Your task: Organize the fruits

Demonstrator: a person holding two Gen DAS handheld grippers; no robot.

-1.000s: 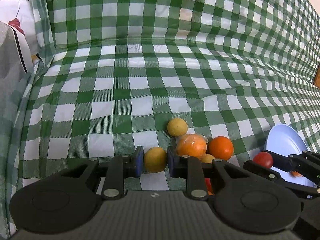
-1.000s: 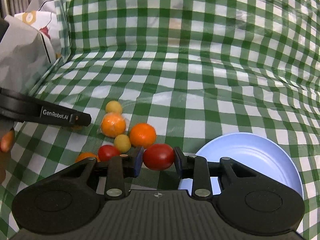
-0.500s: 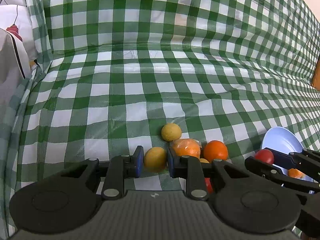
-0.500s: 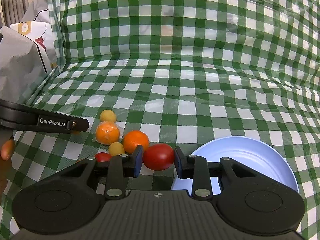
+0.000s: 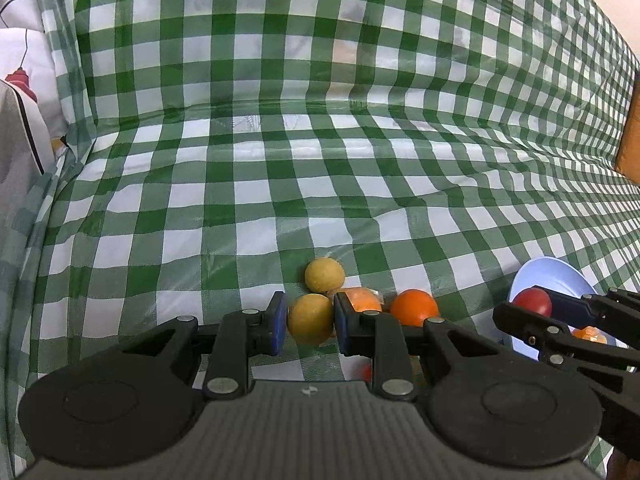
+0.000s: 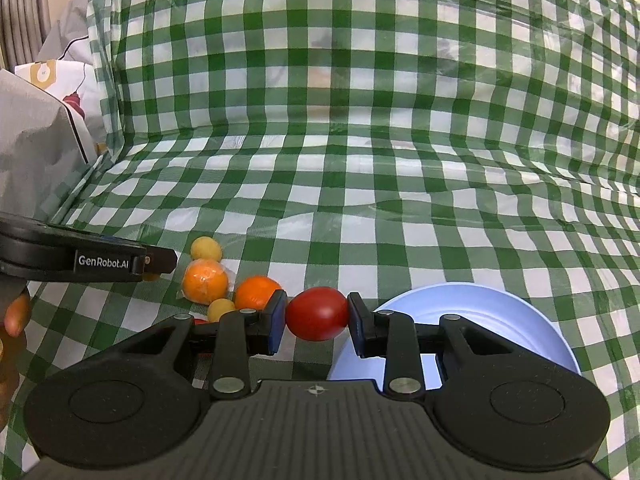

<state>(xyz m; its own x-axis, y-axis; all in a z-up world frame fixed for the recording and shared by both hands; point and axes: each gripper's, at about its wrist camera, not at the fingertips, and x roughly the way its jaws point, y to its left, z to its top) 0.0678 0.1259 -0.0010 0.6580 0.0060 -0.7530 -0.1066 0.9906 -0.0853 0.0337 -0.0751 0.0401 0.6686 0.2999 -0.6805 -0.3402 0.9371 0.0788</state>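
Observation:
My left gripper [image 5: 310, 322] is shut on a small yellow fruit [image 5: 310, 319], held just above the green checked cloth. Behind it lie another yellow fruit [image 5: 324, 275], a plastic-wrapped orange [image 5: 360, 300] and a bare orange [image 5: 414, 307]. My right gripper [image 6: 316, 320] is shut on a red tomato [image 6: 317, 313], left of a pale blue plate [image 6: 472, 312]. In the left wrist view that tomato [image 5: 532, 302] hangs in front of the plate [image 5: 552, 276], where an orange piece [image 5: 588, 334] lies. The fruit pile [image 6: 224, 284] sits left of the right gripper, with the left gripper [image 6: 158, 262] beside it.
A green and white checked cloth [image 5: 320, 160] covers the table and rises up the back. A grey and white bag [image 6: 36, 152] stands at the left edge. A brown object [image 5: 630, 136] shows at the far right. A person's fingers [image 6: 16, 316] hold the left gripper.
The right gripper has carried the tomato a little right, closer to the plate. Both views have tilted slightly, so the fruit pile sits lower in the frames. Both grips are unchanged.

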